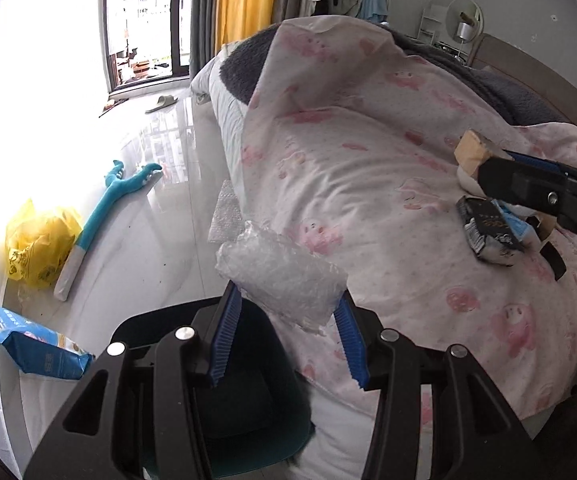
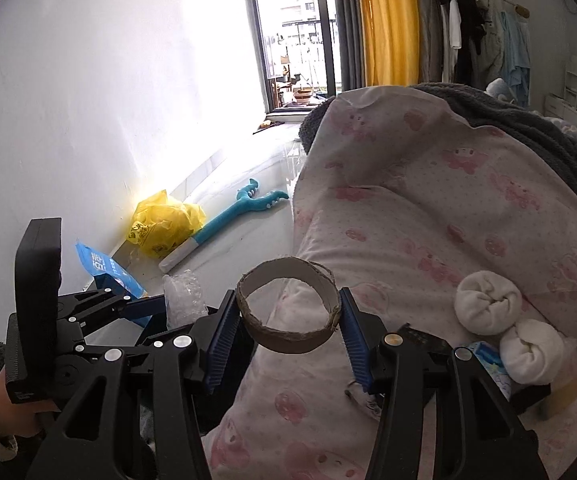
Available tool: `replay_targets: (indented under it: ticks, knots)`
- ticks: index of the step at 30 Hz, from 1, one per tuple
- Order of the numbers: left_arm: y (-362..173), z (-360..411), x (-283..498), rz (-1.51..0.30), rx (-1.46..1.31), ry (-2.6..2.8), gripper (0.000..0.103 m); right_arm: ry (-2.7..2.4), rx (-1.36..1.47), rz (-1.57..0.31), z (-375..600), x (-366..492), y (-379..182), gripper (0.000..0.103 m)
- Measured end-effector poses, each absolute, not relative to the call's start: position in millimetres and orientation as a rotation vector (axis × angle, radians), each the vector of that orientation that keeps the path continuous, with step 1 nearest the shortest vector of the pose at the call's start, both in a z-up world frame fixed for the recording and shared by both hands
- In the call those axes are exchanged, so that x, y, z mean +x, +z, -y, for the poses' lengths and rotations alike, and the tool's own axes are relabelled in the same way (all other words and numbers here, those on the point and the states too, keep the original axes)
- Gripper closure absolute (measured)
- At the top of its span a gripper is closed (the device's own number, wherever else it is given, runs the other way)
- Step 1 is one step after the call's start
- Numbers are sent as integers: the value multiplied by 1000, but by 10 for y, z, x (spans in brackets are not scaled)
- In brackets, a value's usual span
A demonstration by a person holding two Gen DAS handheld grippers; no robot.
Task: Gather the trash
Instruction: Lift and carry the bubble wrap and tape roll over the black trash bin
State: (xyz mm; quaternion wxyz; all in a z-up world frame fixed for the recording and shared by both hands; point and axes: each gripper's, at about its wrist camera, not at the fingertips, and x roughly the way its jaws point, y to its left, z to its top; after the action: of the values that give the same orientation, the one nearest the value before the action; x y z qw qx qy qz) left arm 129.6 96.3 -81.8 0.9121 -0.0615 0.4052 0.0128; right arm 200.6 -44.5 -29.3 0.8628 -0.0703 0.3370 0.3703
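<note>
My left gripper (image 1: 288,320) is shut on a wad of clear bubble wrap (image 1: 284,276) and holds it over the edge of the bed, above a dark teal bin (image 1: 248,412) below. My right gripper (image 2: 288,328) is shut on a cardboard tape ring (image 2: 288,304) above the pink quilt (image 2: 428,220). In the left wrist view the right gripper (image 1: 484,160) shows at the right, with the ring (image 1: 474,152) seen edge-on. A crumpled black wrapper (image 1: 488,230) and a light blue packet (image 1: 518,216) lie on the quilt under it.
Two rolled white socks (image 2: 488,304) lie on the quilt. On the floor by the wall lie a yellow plastic bag (image 1: 36,240), a teal dinosaur grabber toy (image 1: 104,208) and a blue packet (image 1: 28,340). Another bubble wrap piece (image 1: 224,216) hangs beside the bed.
</note>
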Motion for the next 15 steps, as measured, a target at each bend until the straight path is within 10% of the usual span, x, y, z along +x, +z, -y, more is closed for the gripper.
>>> replay_targets:
  ticks: [15]
  knots:
    - [-1309,-1701,1034,-996,-168,93,53,877,-192,-787,-480,1883,-538,52]
